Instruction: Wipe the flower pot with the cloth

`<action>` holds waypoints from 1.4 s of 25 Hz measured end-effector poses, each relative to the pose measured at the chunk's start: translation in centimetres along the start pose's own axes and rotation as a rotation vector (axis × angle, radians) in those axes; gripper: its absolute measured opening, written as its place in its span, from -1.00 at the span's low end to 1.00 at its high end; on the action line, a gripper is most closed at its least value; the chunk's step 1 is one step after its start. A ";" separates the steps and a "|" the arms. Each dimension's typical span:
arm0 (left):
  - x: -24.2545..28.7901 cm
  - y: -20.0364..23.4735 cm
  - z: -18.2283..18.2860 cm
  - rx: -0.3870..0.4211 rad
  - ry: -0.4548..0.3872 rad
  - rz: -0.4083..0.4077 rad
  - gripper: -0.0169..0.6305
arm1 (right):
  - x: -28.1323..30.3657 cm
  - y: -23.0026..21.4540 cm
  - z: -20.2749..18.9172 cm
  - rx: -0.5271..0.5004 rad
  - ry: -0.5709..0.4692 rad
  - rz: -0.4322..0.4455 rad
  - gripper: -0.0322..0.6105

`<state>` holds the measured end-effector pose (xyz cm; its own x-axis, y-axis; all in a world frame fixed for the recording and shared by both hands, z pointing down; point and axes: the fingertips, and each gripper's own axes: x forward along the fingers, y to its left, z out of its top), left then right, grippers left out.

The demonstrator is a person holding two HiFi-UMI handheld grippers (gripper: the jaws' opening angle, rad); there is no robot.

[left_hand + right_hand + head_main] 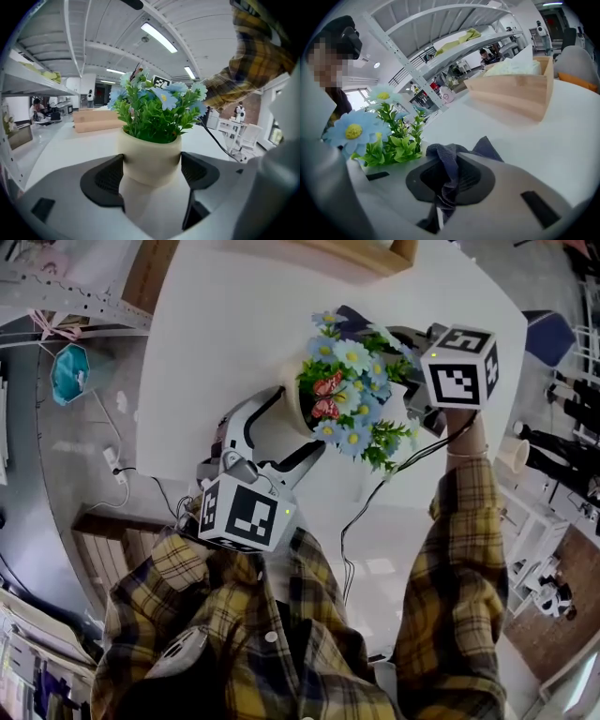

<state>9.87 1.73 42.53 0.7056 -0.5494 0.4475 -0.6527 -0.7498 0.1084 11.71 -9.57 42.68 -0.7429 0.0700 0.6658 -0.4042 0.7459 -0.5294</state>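
My left gripper [152, 174] has its fingers closed on the cream flower pot [151, 154], which sits mid-way across the white tabletop [234, 324]. My right gripper [449, 183] pinches the dark cloth [445, 161] just beside the foliage, on the pot's far side. Judged progress: both grasps are made. I see no cloth-to-pot contact, so the wiping remains.
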 end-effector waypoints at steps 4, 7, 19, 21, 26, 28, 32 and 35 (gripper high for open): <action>-1.1 1.1 -1.1 0.103 0.063 -0.196 0.27 | 0.7 0.6 -0.8 -0.017 0.021 0.038 -0.85; -1.5 1.7 -1.5 0.184 0.113 -0.339 0.27 | 0.8 1.1 -1.4 -0.023 0.032 0.076 -0.85; -2.1 2.2 -1.8 0.430 0.202 -0.738 0.27 | 2.4 2.4 -0.8 -0.034 0.119 0.253 -0.85; -2.1 2.0 -1.6 0.474 0.227 -0.800 0.27 | 2.4 2.7 -0.6 -0.036 0.128 0.274 -0.85; -2.5 2.8 -1.9 0.547 0.309 -0.919 0.27 | 3.5 3.4 0.2 -0.048 0.152 0.304 -0.85; -2.7 3.3 -2.3 0.559 0.338 -0.951 0.27 | 4.1 3.6 0.4 -0.057 0.165 0.309 -0.85; -3.0 4.2 -2.9 0.569 0.365 -0.986 0.27 | 5.6 4.1 0.9 -0.081 0.196 0.309 -0.85; -3.1 5.1 -3.0 0.544 0.373 -0.972 0.27 | 6.4 4.2 1.0 -0.095 0.211 0.301 -0.85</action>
<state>3.52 0.75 44.37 0.6587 0.4150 0.6277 0.3833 -0.9029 0.1947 4.69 -6.67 44.17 -0.6909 0.4229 0.5864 -0.1258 0.7284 -0.6735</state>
